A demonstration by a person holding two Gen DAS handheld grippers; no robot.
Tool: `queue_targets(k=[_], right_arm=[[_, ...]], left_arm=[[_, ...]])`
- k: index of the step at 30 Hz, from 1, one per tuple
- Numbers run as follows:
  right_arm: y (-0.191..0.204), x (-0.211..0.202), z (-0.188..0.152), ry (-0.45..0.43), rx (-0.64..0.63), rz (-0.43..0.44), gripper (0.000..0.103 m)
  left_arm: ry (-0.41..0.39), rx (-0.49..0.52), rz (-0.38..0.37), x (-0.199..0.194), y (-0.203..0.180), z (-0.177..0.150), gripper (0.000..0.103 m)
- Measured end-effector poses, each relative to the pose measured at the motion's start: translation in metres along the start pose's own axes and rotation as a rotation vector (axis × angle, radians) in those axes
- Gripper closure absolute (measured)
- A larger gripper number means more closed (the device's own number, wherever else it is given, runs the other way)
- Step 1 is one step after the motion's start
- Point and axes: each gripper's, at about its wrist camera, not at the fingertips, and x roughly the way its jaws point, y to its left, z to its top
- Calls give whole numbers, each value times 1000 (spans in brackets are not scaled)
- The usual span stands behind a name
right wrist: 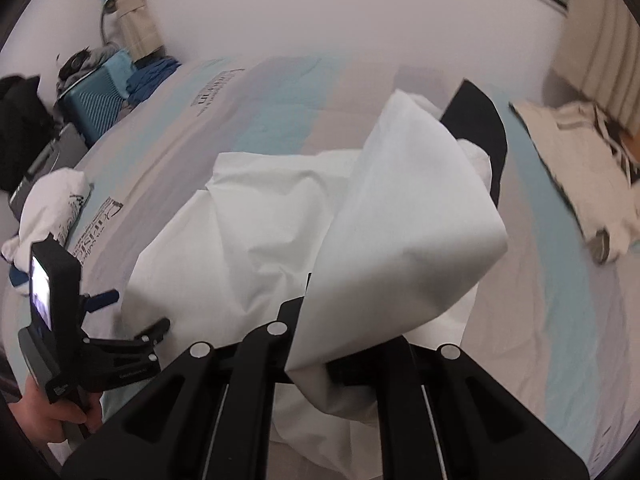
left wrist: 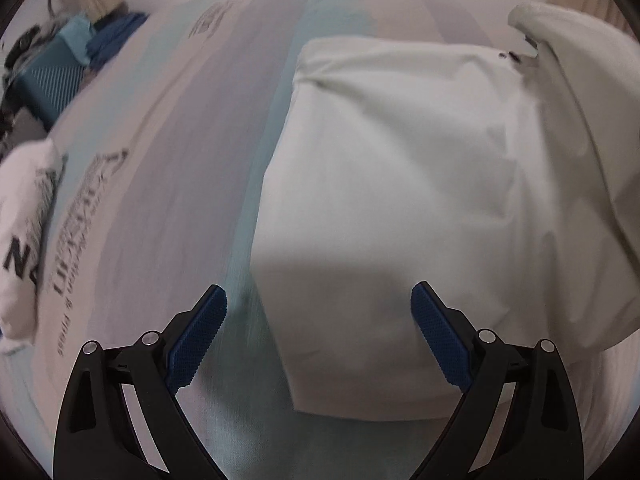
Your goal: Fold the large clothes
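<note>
My left gripper (left wrist: 319, 332) hovers with its blue fingers (left wrist: 196, 336) spread wide over the near edge of the white garment (left wrist: 392, 184), gripping nothing. My right gripper (right wrist: 320, 344) is pinched on a fold of that garment, lifting it above the part lying on the bed (right wrist: 560, 320). Another pale garment (right wrist: 580, 184) lies well apart to the right, and a blue suitcase (right wrist: 100, 96) stands beside the bed.

The right gripper (right wrist: 316, 344) is closed on a fold of the white garment (right wrist: 248, 236), and the lifted cloth hangs over its fingers (they are mostly hidden). The garment lies on the striped bed sheet (right wrist: 540, 320). At the left, the left gripper (right wrist: 120, 312) is held near the garment's edge.
</note>
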Motion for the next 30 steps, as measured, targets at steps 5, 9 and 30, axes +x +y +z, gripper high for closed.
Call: queue_targets(k=[5,9,30], right_arm=[[37,-4,1,-17,-140,-12,96],[62,-3,-4,-15,-239,-8,96],[156,52,-53,135,-484,168,97]], left_arm=[[11,-32,-30,12,10,1,10],[0,-63,-45,8,20,3,11],[-45,-77,-17,-18,63,-31,10]])
